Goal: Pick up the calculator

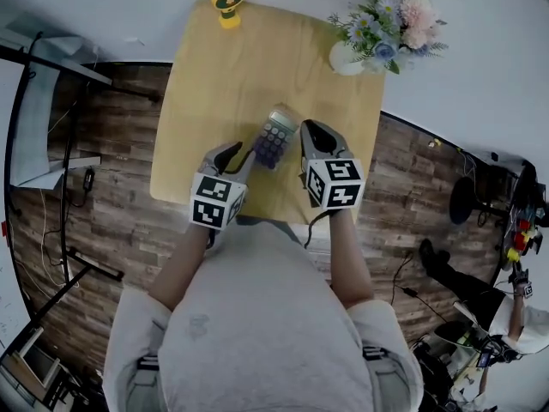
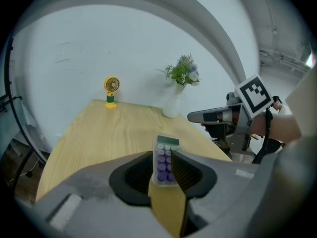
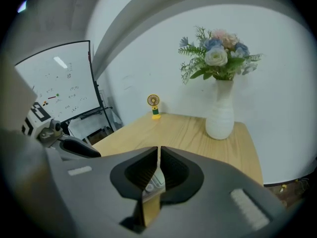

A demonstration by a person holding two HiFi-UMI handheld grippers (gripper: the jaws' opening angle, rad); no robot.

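The calculator [image 1: 276,136], pale with purple keys and a small screen, lies flat on the wooden table [image 1: 223,75] between my two grippers. My left gripper [image 1: 233,150] sits just to its left, jaws partly open. In the left gripper view the calculator [image 2: 166,158] shows through the gap of that gripper [image 2: 163,154], beyond the tips, and no pad presses on it. My right gripper [image 1: 309,129] hangs just right of the calculator, with only a hairline slit between its jaws. In the right gripper view, below the tips of that gripper [image 3: 158,148], a corner of the calculator [image 3: 153,184] shows.
A small yellow fan [image 1: 227,3] stands at the table's far edge. A white vase of flowers [image 1: 347,57] stands at the far right corner. Bare wood lies between them and the calculator. The table's near edge runs just under my hands, with dark plank floor on both sides.
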